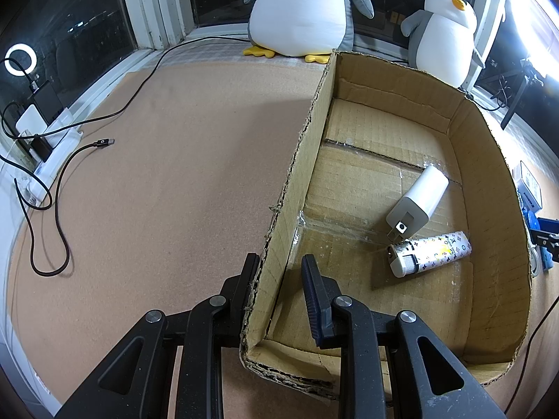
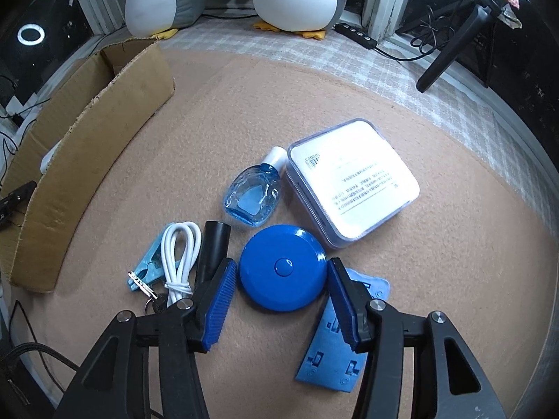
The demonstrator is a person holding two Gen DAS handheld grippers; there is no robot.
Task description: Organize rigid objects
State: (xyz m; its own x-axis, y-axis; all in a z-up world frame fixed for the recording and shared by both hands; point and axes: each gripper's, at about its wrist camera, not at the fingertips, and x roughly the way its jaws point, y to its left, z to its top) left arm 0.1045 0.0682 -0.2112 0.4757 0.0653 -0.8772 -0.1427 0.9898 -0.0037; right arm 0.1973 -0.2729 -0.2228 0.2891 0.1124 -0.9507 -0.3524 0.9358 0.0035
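A cardboard box [image 1: 489,188] lies open in the left wrist view. Inside it rest a white charger [image 1: 417,202] and a patterned lighter [image 1: 429,253]. My left gripper [image 1: 279,279] is open and straddles the box's left wall near the front corner, the left finger against the outer side. In the right wrist view my right gripper [image 2: 282,288] is open around a round blue tape measure [image 2: 283,269] on the mat. Around it lie a blue bottle [image 2: 253,195], a clear-cased white box [image 2: 353,181], a coiled white cable [image 2: 181,255], a black tube [image 2: 213,248], a teal clip [image 2: 146,272] and a flat blue plastic piece [image 2: 335,342].
Two plush penguins [image 1: 300,10] [image 1: 443,31] stand at the back by the window. A black cable [image 1: 59,181] and a white power strip [image 1: 52,153] lie at the left of the mat. A black stand leg [image 2: 450,45] leans at the back right. The box's outer wall [image 2: 87,139] runs left of the items.
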